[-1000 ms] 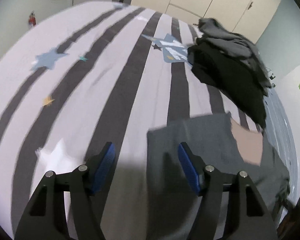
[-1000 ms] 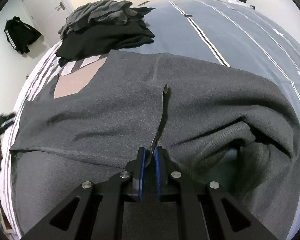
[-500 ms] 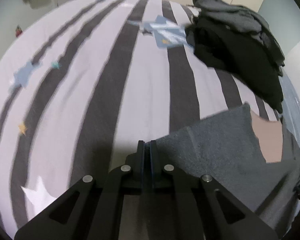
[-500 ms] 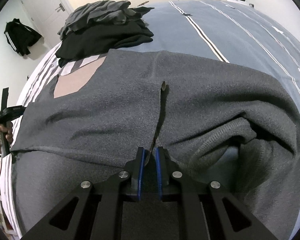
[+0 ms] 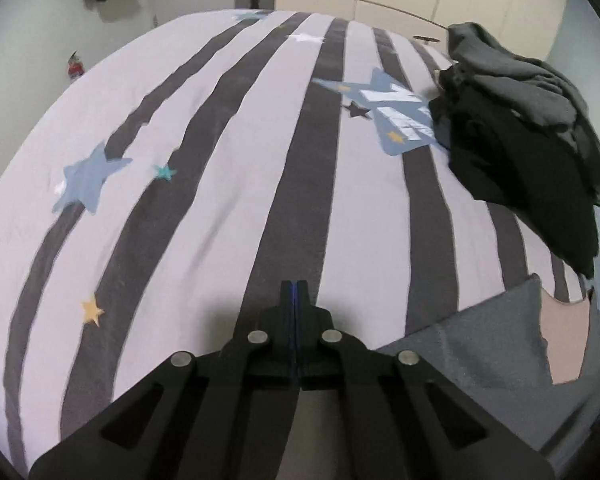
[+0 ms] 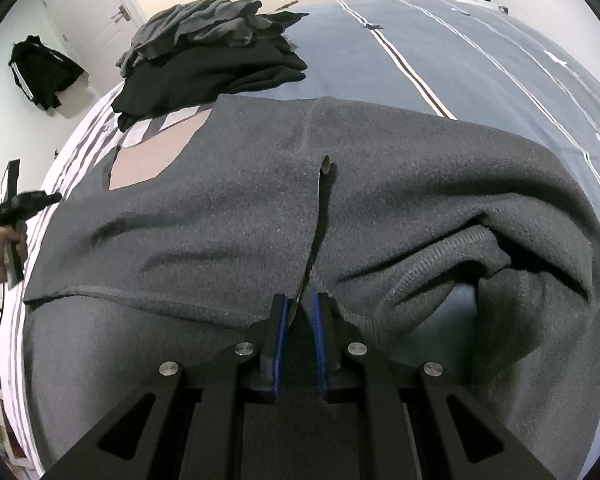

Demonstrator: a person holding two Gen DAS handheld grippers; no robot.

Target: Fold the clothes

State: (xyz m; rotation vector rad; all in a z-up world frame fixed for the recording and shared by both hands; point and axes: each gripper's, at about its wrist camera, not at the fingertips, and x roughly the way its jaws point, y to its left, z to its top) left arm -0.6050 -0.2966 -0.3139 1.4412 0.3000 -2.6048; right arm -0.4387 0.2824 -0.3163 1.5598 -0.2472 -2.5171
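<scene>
Here, a grey sweater [image 6: 240, 216] lies spread across the near part of the bed [image 6: 480, 60], with its front opening running away from the right camera up the middle of the garment. Right claw [image 6: 300, 304]: the blue pads stand a narrow way apart and hold the sweater's near hem, just where the opening begins; a thin strip of the fabric edge rises between them. To the right of the claw a ribbed sleeve [image 6: 432, 268] is bunched in folds on the body of the sweater. A tan patch [image 6: 152, 156] shows at the far left corner of the garment. Beyond it, at the far left, a pile [image 6: 216, 56] of dark clothes sits on the bed, grey pieces on top of black.

Left claw [image 5: 295, 292]: the pads are pressed fully together with nothing visible between them, above the striped sheet [image 5: 220, 200] with its star prints. The sweater's corner lies to the right of this claw, apart from its tips. In the right view the left claw appears at the far left edge, held by a hand [image 6: 0, 248], just beside the sweater's left margin. A dark jacket [image 6: 40, 72] hangs on the wall beside a white door [image 6: 84, 12].
</scene>
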